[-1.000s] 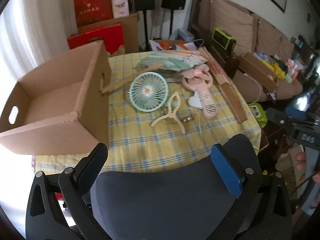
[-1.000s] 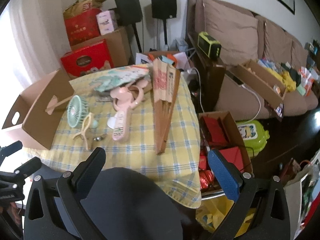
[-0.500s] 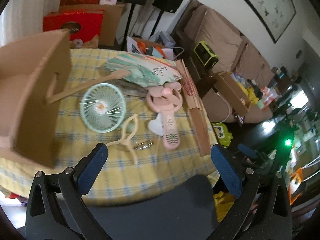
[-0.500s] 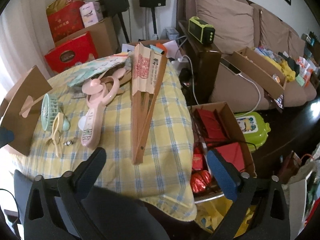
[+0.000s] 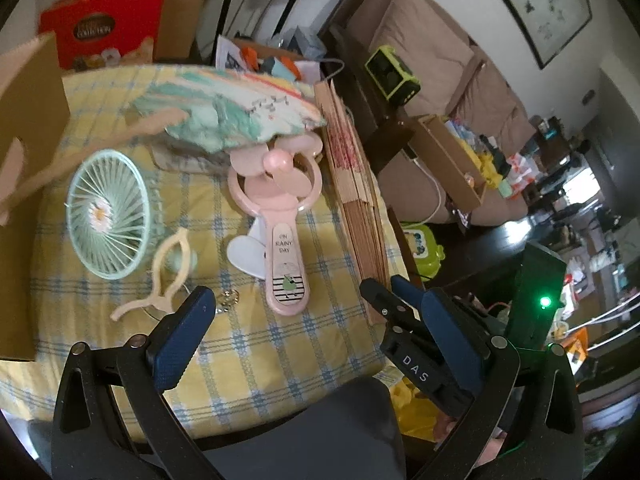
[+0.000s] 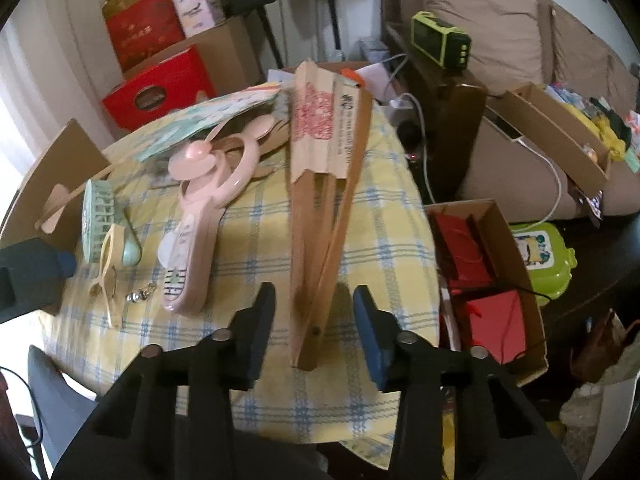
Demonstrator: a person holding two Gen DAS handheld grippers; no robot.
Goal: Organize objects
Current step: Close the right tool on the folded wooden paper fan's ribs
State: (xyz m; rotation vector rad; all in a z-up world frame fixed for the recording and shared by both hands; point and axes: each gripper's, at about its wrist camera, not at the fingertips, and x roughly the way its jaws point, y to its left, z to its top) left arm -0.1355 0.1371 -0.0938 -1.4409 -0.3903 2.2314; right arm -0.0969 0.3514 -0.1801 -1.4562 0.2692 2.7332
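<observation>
Two claws | right claw (image 6: 314,328) closing, straddling folding fan (image 6: 324,184), untouched | fan lengthwise, pivot nearest | left claw (image 5: 308,322) released

Beyond the table: brown sofa (image 6: 500,12) along the wall, green radio (image 6: 440,42) on a dark side table (image 6: 452,96), red gift boxes (image 6: 156,88) stacked left.

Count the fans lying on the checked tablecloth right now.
4: the mint round fan by the cardboard box, the pink handheld fan mid-table, the folded wooden fan along the right edge, and the painted paddle fan behind. More could be hidden beneath.
</observation>
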